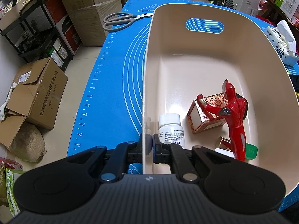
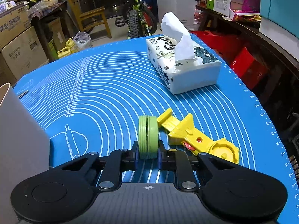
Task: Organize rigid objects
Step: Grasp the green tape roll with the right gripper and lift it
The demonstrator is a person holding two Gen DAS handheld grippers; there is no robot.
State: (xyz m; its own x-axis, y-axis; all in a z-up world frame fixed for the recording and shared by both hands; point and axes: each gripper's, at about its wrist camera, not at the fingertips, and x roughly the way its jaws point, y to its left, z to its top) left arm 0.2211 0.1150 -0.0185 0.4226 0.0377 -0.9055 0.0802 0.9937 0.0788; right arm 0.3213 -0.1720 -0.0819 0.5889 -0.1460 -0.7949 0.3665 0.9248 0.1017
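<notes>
Left gripper (image 1: pixel 150 145) pinches the beige bin's (image 1: pixel 147 85) wall to steady it, while the right gripper (image 2: pixel 148 152) clamps the green round container (image 2: pixel 148 137) on edge just above the blue mat (image 2: pixel 104 85), ready for binning.

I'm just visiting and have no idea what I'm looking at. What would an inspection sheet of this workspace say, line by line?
Surface: blue mat with white rings and ruler marks.
Job's things: cream bin holding a white pill bottle, a red figure leaning on a patterned box, and a green cap; green disc and yellow toy on the mat.
Clutter: scissors and tissue pack on the mat.
Grippers: left gripper shut on the bin's wall; right gripper shut on the green disc.
Cables: nothing seen.
Surroundings: cardboard boxes, bicycle, wooden chair, shelves.
</notes>
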